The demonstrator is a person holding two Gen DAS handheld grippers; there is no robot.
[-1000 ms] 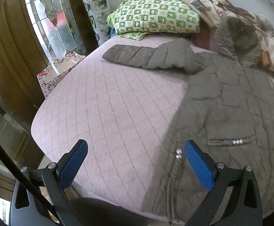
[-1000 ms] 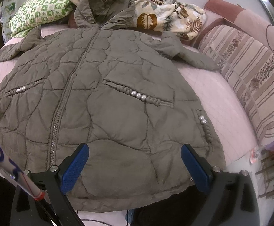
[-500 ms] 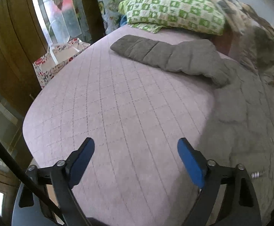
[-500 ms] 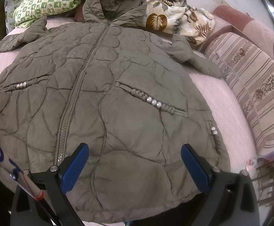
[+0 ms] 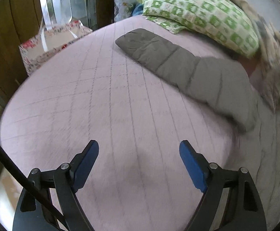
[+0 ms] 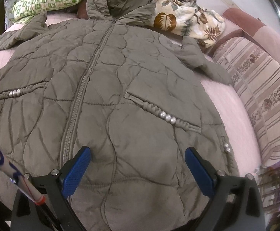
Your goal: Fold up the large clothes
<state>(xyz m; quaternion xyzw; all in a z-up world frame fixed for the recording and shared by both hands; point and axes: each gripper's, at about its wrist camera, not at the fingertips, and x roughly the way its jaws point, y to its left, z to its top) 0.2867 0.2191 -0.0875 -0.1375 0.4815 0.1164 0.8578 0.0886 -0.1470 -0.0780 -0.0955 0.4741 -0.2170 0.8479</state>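
Observation:
A large olive-grey quilted hooded coat lies flat, front up and zipped, on the pink quilted bed. Both sleeves are spread outward. In the left wrist view one sleeve stretches toward the upper left across the pink bed cover. My left gripper is open and empty above bare bed cover, short of that sleeve. My right gripper is open and empty just above the coat's lower right front, near the hem.
A green checked pillow and a leaf-print blanket lie at the head of the bed. A striped cushion borders the right side. A floral gift bag and wooden door stand left of the bed.
My left gripper has swung left and forward, off the coat's hem and over bare bed cover toward the sleeve. My right gripper has moved forward over the coat's lower front.

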